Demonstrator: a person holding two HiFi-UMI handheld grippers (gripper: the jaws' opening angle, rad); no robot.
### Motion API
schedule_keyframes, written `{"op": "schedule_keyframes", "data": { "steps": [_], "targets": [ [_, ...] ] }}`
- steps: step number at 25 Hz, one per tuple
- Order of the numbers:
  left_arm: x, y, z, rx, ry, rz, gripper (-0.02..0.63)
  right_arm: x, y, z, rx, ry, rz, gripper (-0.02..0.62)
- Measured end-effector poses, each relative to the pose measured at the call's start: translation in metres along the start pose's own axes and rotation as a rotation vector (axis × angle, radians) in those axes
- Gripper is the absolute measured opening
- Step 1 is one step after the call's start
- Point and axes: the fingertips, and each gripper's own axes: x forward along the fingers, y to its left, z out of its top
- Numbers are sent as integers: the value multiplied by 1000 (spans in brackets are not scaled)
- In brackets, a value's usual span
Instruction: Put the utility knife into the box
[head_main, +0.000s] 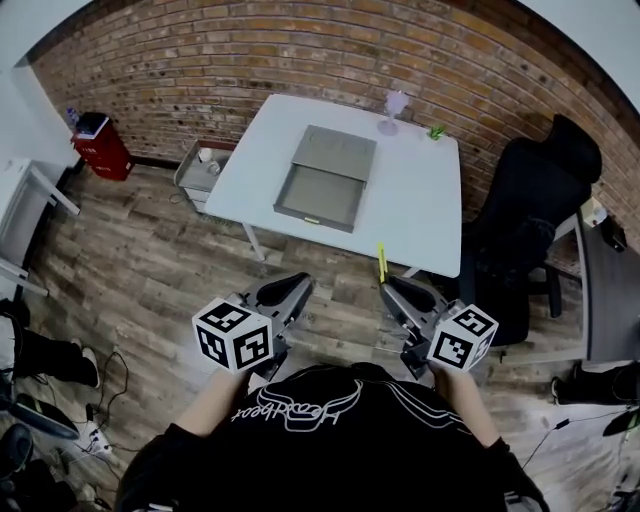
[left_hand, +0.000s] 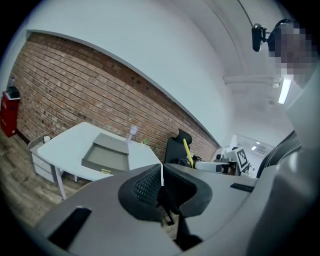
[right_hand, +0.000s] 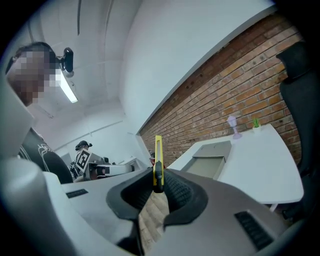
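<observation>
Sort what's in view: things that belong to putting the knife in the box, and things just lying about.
Belongs to the job:
utility knife, clamped in the right gripper
open grey box on the white table

Lying about:
purple glass
small green plant
black office chair
red cabinet

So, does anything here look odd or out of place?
Nothing stands out. The grey box sits open on the white table, with nothing spilled. The yellow utility knife is off the table, clamped upright in the right gripper.
</observation>
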Motion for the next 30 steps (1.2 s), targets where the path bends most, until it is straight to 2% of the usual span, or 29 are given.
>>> {"op": "schedule_keyframes", "data": {
  "steps": [9, 17, 30],
  "targets": [
    [1, 28, 7, -3, -11, 53, 37, 28, -25, 6, -22, 33, -7, 67],
    [10, 63, 24, -17, -5, 106, 37, 84, -51, 25, -48, 54, 9, 67],
    [36, 114, 56, -30, -20, 157, 37, 178, -111, 31, -228, 240, -23, 67]
  ]
}}
